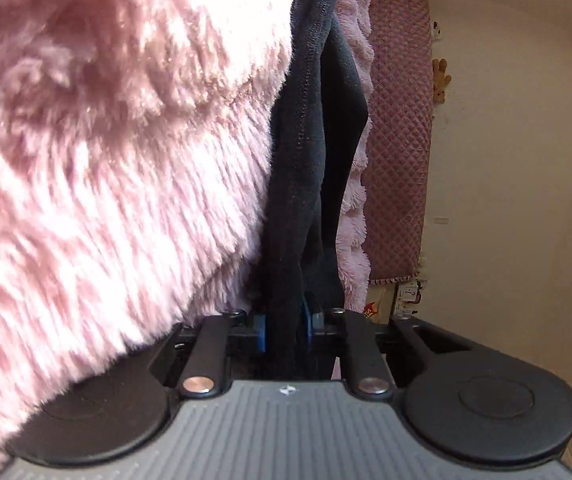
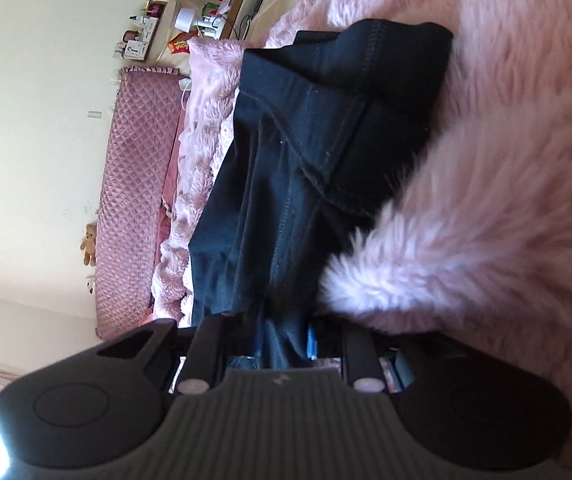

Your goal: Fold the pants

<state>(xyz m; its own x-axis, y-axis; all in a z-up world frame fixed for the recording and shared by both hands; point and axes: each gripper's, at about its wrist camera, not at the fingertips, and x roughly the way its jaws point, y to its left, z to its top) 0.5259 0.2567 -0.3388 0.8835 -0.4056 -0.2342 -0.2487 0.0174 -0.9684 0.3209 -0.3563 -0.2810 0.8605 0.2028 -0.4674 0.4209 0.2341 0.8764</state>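
Dark navy pants [image 2: 293, 152] lie on a fluffy pink blanket [image 2: 485, 160]; both views are rolled on their side. In the right wrist view my right gripper [image 2: 286, 340] is shut on an edge of the pants, the dark cloth pinched between its blue pads, and the stitched waist part spreads away from it. In the left wrist view my left gripper [image 1: 284, 326] is shut on a bunched strip of the pants [image 1: 309, 160], which runs straight away from the pads. The pink blanket [image 1: 106, 160] presses close against the left gripper's side and hides part of it.
A quilted pink headboard [image 1: 397, 120] [image 2: 134, 184] stands against a cream wall. A small teddy bear [image 2: 89, 245] hangs on that wall. A shelf with a white lamp [image 2: 185, 19], bottles and packets sits beyond the bed end.
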